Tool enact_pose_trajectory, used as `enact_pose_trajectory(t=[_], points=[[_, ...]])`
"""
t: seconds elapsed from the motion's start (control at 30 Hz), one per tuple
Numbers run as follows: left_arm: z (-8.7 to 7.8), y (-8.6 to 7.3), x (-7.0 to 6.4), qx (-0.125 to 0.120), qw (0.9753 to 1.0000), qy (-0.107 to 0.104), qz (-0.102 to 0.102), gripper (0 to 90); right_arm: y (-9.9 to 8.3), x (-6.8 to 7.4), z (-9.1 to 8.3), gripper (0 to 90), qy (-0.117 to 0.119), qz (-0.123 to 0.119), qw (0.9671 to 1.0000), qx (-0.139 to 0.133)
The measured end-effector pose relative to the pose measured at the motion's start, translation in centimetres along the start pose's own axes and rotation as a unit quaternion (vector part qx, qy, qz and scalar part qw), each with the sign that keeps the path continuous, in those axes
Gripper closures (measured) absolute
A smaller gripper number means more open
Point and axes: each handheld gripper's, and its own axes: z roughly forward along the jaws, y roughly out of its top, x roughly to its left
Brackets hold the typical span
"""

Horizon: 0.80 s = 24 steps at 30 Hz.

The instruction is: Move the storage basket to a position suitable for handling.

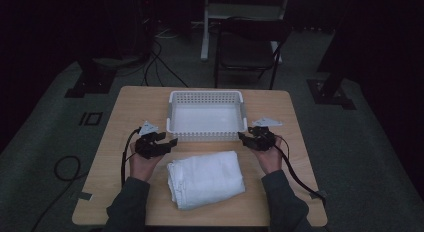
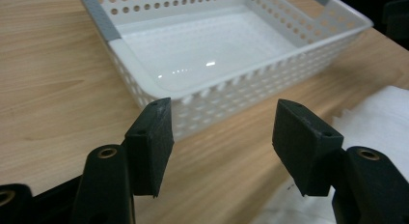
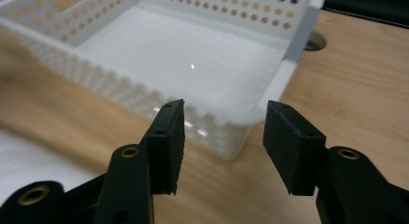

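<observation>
A folded white towel (image 1: 206, 178) lies on the wooden table (image 1: 125, 104) near its front edge. Behind it stands an empty white perforated basket (image 1: 172, 111). My left gripper (image 1: 171, 139) hovers left of the towel, open, with nothing between its jaws. My right gripper (image 1: 243, 138) is at the towel's right, near the basket's front right corner, also open and empty. In the left gripper view, the left gripper (image 2: 222, 137) faces the basket (image 2: 231, 91), with the towel (image 2: 371, 118) at the right. The right gripper (image 3: 222, 139) faces the basket's corner (image 3: 270, 96); the towel (image 3: 29, 161) shows at lower left.
A dark chair (image 1: 248, 47) stands beyond the table's far edge. Cables (image 1: 160, 67) run over the grey floor at left. A round hole (image 3: 316, 42) sits in the tabletop by the basket's right side. Bare table lies on both sides of the basket.
</observation>
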Motion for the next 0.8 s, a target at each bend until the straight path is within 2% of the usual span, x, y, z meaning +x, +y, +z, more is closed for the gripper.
enact_pose_trajectory(t=[0.07, 0.17, 0.27, 0.33, 0.63, 0.8], points=[[-0.1, -0.2, -0.4, 0.001, 1.0, -0.008, -0.001, 37.9, -0.4, 0.7, -0.3, 49.0, 0.009, -0.007, 0.9999, 0.003], [-0.4, -0.4, -1.4, 0.005, 0.9999, -0.008, 0.011, 36.3, -1.1, 2.1, -1.0, 47.0, 0.028, -0.017, 0.9995, 0.005], [-0.8, -0.6, -2.0, 0.003, 0.9998, -0.014, 0.012, 36.0, -1.5, 2.8, -1.4, 45.3, 0.037, -0.021, 0.9991, 0.005], [-1.2, -0.9, -2.3, 0.001, 0.9997, -0.021, 0.011, 35.7, -1.6, 3.0, -1.6, 44.5, 0.042, -0.022, 0.9989, 0.006], [-2.2, -2.5, -3.7, 0.015, 0.9995, -0.023, 0.014, 34.0, -3.0, 4.3, -2.1, 40.0, 0.054, -0.03, 0.9978, 0.022], [-2.7, -3.2, -4.5, 0.023, 0.9993, -0.024, 0.016, 32.2, -3.6, 4.5, -2.4, 39.0, 0.068, -0.024, 0.997, 0.027]])
